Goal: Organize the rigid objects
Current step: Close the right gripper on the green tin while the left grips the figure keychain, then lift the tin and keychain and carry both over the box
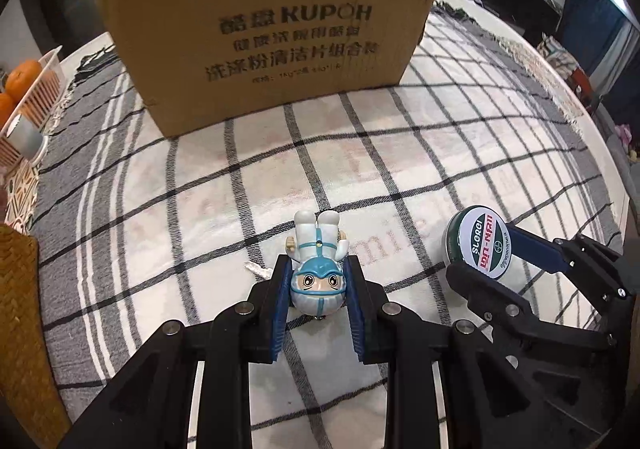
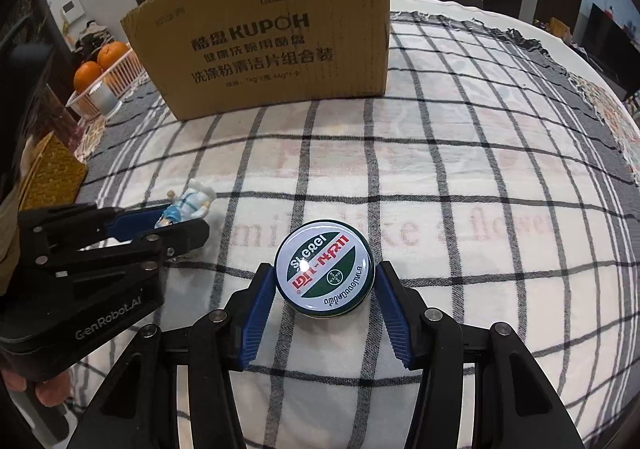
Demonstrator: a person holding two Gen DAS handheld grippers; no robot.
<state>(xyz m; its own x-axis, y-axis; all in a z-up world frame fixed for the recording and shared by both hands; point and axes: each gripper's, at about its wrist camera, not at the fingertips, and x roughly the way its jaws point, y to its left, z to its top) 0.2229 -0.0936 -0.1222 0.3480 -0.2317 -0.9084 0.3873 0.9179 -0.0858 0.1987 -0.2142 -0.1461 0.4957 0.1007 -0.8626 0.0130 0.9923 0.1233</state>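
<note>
The left tongs (image 1: 318,281) pitch steeply down over the checked bench (image 1: 440,153), clamped on the toy figure (image 1: 318,269) by its head. Just to their right, the right tongs (image 2: 325,289), pitched likewise, grip the round tin (image 2: 325,273).

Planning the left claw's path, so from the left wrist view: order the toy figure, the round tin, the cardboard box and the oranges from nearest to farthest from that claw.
1. Toy figure: between the left claw's pads.
2. Round tin: to the right, in the right claw.
3. Cardboard box: straight ahead, at the cloth's far side.
4. Oranges: far left, in a white basket. The gap to the box is not large.
</note>
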